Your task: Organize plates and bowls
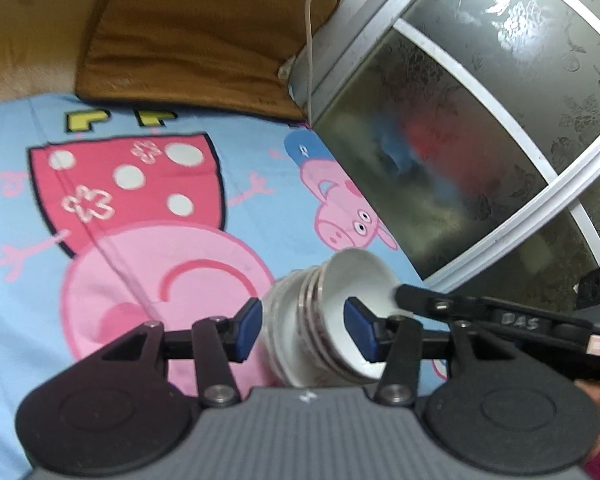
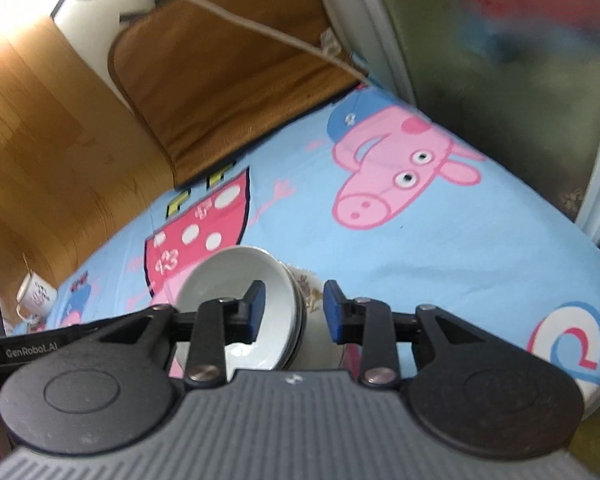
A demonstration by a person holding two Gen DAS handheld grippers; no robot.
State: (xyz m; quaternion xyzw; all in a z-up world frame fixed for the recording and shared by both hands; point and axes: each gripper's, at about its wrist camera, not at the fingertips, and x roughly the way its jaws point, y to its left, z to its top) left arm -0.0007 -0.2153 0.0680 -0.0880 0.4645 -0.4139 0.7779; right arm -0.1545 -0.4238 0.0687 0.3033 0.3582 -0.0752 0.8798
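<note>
Where the cartoon-pig bedsheet (image 1: 236, 80) is spread, a stack of white bowls (image 1: 320, 320) with patterned outsides is seen tipped on its side. It lies between the blue pads of the left gripper (image 1: 304, 330) and the right gripper (image 2: 294, 308), both parted, with no pad seen pressing. Its lower part is hidden behind the gripper bodies, and the bowl count cannot be made out.

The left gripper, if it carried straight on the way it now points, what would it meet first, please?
Most likely the stack of bowls, which already sits between the fingers of the left gripper; past it lies the cartoon bedsheet. Depth is unclear.
</note>
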